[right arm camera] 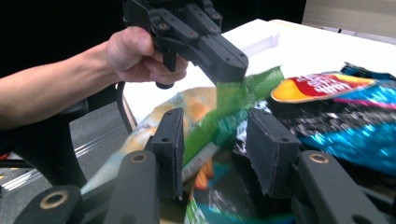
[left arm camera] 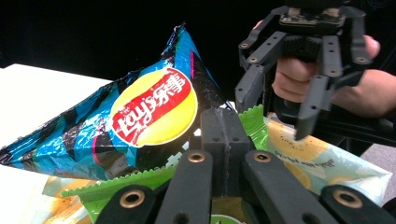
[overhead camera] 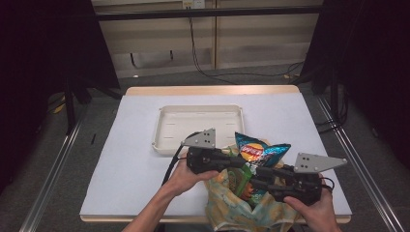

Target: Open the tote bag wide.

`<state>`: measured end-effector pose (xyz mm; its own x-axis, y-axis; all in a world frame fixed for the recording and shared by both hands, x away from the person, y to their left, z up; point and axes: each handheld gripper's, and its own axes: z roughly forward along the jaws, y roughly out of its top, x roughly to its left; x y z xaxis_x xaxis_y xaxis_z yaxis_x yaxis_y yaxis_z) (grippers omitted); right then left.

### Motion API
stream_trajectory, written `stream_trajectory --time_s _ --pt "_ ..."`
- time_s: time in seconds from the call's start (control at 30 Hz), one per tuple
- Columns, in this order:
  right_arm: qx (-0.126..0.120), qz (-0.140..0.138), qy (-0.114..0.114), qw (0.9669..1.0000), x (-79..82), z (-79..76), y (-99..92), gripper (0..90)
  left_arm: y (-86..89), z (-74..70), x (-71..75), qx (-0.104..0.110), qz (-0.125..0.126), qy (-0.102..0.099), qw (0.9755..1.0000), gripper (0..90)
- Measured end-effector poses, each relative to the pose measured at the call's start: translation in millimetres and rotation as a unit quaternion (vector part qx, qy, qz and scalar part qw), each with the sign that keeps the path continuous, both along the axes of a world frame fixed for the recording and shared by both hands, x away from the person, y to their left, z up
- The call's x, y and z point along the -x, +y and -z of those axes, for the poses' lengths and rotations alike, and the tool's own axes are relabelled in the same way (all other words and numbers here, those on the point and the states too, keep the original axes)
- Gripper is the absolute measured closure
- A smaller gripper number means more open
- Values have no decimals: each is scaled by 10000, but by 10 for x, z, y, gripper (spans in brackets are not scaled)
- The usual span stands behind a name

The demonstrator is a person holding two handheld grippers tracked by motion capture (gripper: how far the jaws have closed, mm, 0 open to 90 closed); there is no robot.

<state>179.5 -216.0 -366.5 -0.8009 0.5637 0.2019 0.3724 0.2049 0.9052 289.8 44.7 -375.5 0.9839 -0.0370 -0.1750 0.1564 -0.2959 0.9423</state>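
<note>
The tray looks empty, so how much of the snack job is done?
Nothing is in the white tray yet. In hand: the left gripper is shut on the top edge of the green snack packet, while the right gripper stands open around the snack packets. The blue Lay's chip bag sticks up out of the yellow fruit-print bag. Probably left: moving the snacks onto the tray.
</note>
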Motion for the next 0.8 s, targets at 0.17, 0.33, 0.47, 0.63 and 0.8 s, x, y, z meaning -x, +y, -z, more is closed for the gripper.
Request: stream_trajectory --time_s 0.17,0.33,0.47,0.63,0.8 --pt "259 125 141 9995 -26 5 164 562 -8 -1 1 39 9 31 10000 900" --pt "311 210 319 9988 -121 79 272 561 10 -13 0 51 9 31 10000 900" --pt "267 225 344 9988 -150 103 308 560 8 0 -10 59 -14 72 10000 900" --pt "265 280 378 9985 -150 132 335 584 12 8 -20 80 -58 109 9999 900" --pt "218 361 286 9987 -141 145 314 708 94 18 -37 88 -198 168 9996 884"
